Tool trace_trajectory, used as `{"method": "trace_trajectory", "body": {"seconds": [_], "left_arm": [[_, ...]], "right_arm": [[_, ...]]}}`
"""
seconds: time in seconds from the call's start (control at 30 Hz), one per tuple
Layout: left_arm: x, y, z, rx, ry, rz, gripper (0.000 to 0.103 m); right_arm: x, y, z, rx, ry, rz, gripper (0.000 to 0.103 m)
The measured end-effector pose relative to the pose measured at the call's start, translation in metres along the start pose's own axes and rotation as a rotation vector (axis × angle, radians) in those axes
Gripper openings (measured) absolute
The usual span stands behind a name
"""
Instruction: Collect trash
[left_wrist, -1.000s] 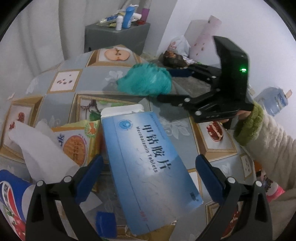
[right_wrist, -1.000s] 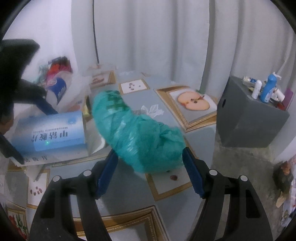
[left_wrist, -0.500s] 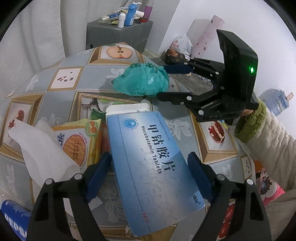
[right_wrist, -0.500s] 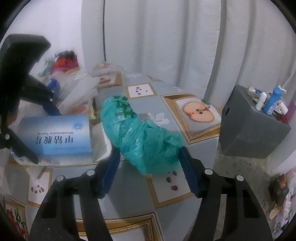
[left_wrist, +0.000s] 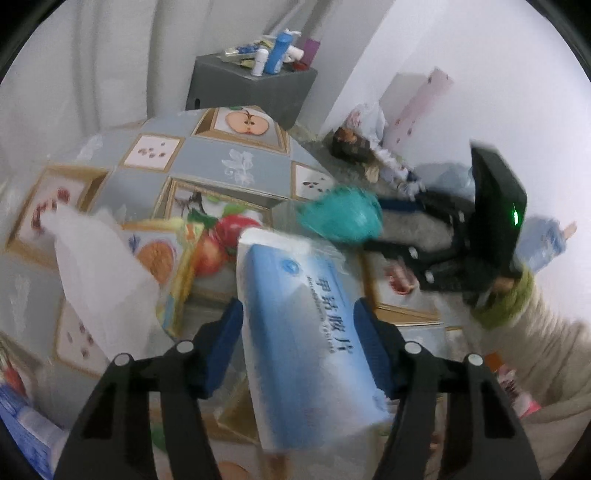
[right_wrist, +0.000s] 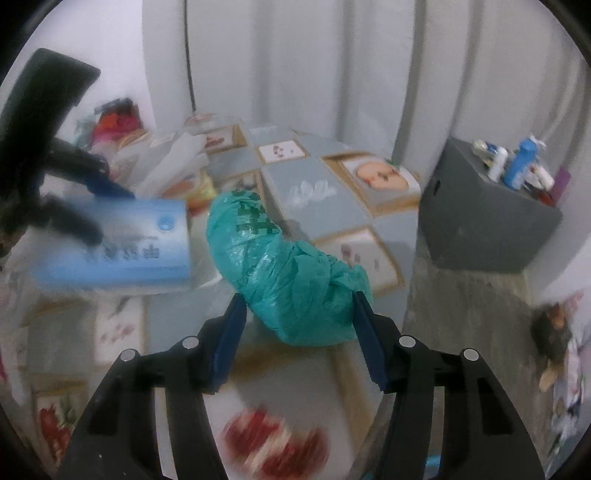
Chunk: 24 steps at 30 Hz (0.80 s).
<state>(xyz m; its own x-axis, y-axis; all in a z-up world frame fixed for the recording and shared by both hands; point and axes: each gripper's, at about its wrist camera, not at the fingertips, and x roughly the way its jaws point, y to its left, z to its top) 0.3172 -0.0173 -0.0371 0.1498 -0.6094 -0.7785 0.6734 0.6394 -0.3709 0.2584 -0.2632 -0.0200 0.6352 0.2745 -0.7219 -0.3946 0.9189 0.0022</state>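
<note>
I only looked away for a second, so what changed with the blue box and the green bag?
Both claws have just been closing. The left claw now clamps the blue box and tips it up off the table. The right claw squeezes the green bag, carried toward the table edge. The white tissue stays put.

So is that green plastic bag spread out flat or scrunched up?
Scrunched up. The green plastic bag is a crumpled, wrinkled bundle between the right tongs, not spread flat.
</note>
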Motion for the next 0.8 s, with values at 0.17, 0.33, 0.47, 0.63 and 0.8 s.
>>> {"method": "trace_trajectory", "body": {"seconds": [0.17, 0.33, 0.47, 0.63, 0.8], "left_arm": [[-0.009, -0.017, -0.028, -0.022, -0.041, -0.020, 0.060], [-0.020, -0.036, -0.057, -0.005, -0.087, -0.008, 0.064], [-0.037, -0.042, -0.078, -0.021, -0.142, 0.011, 0.077], [-0.059, -0.041, -0.102, -0.075, -0.210, -0.025, 0.083], [-0.071, -0.047, -0.109, -0.100, -0.242, -0.042, 0.085]], "right_arm": [[-0.034, 0.022, -0.037, 0.055, 0.022, -0.004, 0.054], [-0.054, 0.051, -0.062, 0.114, 0.059, -0.010, 0.054], [-0.068, 0.073, -0.074, 0.169, 0.076, -0.013, 0.054], [-0.080, 0.100, -0.095, 0.234, 0.092, -0.026, 0.055], [-0.090, 0.113, -0.105, 0.246, 0.069, -0.071, 0.065]]}}
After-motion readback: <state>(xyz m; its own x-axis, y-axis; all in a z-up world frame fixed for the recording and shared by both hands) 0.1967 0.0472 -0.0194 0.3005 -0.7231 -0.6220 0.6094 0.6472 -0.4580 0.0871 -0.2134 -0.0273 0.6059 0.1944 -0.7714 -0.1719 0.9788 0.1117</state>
